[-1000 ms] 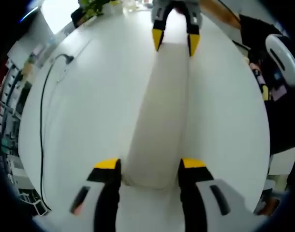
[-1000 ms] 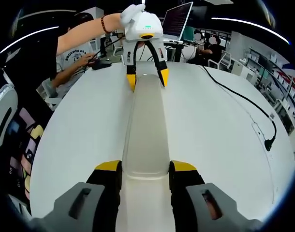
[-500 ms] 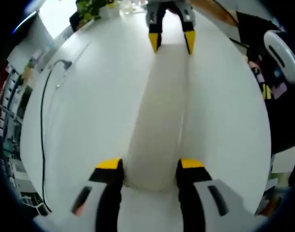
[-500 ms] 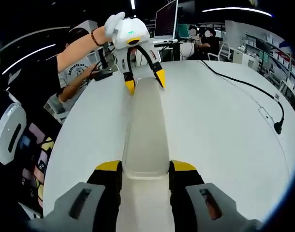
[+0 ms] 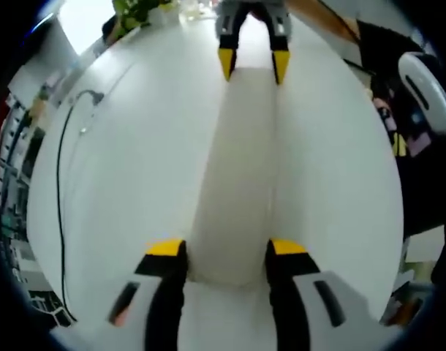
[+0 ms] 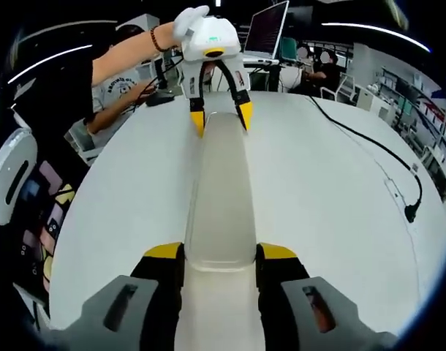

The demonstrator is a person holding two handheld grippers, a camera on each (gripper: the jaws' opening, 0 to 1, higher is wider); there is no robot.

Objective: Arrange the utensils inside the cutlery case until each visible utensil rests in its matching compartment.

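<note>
A long, narrow, translucent white plastic cutlery case (image 6: 220, 194) with rounded ends, lid closed, contents hidden. It stretches lengthwise between the two claws, one end between the right claw (image 6: 220, 252) jaws, the other between the left claw (image 5: 224, 248) jaws.

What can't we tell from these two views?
- Contents of the cutlery case: translucent closed lid hides utensils, both views.
- Case's near end under the right gripper: cut off by jaws, right gripper view.
- Same with the left gripper, blurred.
- Laptop screen: too small.
</note>
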